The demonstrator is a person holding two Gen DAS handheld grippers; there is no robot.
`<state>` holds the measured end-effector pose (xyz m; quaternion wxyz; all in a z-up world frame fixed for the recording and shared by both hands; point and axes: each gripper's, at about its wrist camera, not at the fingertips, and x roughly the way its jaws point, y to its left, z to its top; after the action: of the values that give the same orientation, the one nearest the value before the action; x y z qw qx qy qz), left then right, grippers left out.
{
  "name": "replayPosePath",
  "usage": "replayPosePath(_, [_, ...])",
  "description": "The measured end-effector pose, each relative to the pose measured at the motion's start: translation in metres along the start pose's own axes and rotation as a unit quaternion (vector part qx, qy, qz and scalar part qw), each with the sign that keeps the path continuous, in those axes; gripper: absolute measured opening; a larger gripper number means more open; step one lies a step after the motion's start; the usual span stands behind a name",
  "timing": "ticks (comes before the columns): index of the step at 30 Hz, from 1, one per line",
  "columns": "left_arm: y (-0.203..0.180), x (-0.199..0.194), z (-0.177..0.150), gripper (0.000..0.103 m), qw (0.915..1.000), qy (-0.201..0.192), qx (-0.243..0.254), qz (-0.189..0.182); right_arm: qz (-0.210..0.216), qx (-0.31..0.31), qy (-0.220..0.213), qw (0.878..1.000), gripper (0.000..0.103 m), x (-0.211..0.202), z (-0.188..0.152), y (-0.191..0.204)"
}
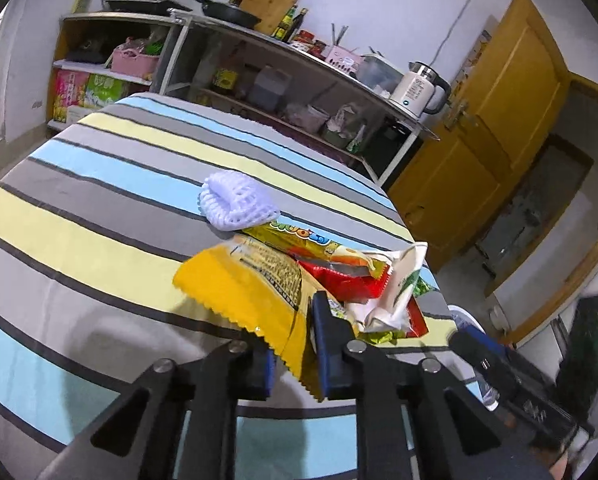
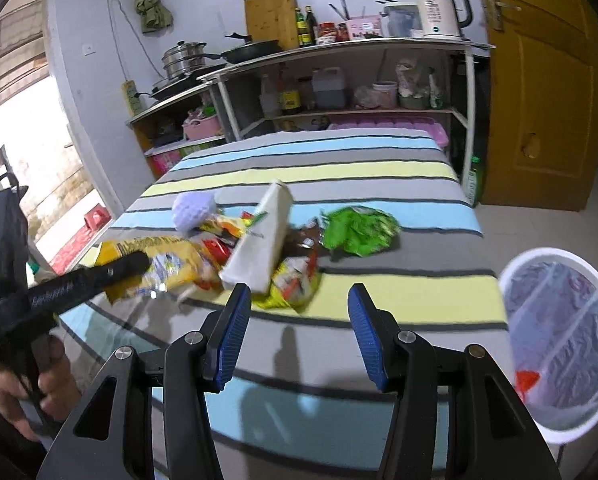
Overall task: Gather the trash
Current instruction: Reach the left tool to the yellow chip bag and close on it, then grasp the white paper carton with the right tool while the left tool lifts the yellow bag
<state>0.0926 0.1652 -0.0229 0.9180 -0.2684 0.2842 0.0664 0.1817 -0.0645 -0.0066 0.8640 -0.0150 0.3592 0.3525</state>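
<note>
A pile of wrappers lies on the striped table (image 1: 99,184). My left gripper (image 1: 295,350) is shut on a yellow snack bag (image 1: 251,284), pinching its serrated edge. Behind it lie a red wrapper (image 1: 351,280), a crumpled white carton (image 1: 395,288) and a white foam net (image 1: 235,200). In the right wrist view my right gripper (image 2: 297,332) is open and empty above the table's near side. The white carton (image 2: 265,236), the yellow bag (image 2: 167,260), the foam net (image 2: 193,210) and a green wrapper (image 2: 359,230) lie ahead. The left gripper (image 2: 139,262) shows on the yellow bag.
A white trash bin (image 2: 559,344) with a clear liner stands at the table's right, holding a red scrap. Shelves (image 2: 339,92) with pots, bottles and a kettle (image 2: 439,8) stand behind the table. A yellow door (image 2: 539,80) is at the right.
</note>
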Motion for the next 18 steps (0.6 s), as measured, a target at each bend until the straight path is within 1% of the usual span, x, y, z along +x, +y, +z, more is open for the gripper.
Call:
replayPosePath(5, [-0.005,-0.012,-0.002,0.008,0.9996,-0.011,0.025,-0.012,0.014,0.001,0.007,1.0,0.049,0.022,0.013,0.008])
replayPosePath(7, [-0.004,-0.015,-0.001,0.007,0.9993,-0.014,0.03,-0.018,0.015,0.001,0.01,1.0,0.048,0.032,0.019,0.011])
replayPosePath(10, [-0.004,-0.017,0.001,0.007,0.999,-0.016,0.033,-0.024,0.018,0.002,0.016,1.0,0.045,0.044,0.027,0.014])
replayPosePath(11, [-0.003,-0.017,0.001,0.007,0.9989,-0.015,0.035,-0.026,0.018,0.002,0.021,1.0,0.041,0.049,0.028,0.014])
replayPosePath(12, [-0.004,-0.017,0.0,0.007,0.9988,-0.014,0.037,-0.029,0.02,0.005,0.027,0.999,0.035,0.053,0.028,0.012])
replayPosePath(13, [-0.004,-0.016,0.0,0.006,0.9987,-0.013,0.039,-0.031,0.026,0.008,0.032,0.999,0.032,0.057,0.029,0.012])
replayPosePath(18, [-0.009,-0.019,0.0,0.006,0.9979,-0.014,0.048,-0.041,0.02,0.002,0.021,1.0,0.026,0.05,0.028,0.013])
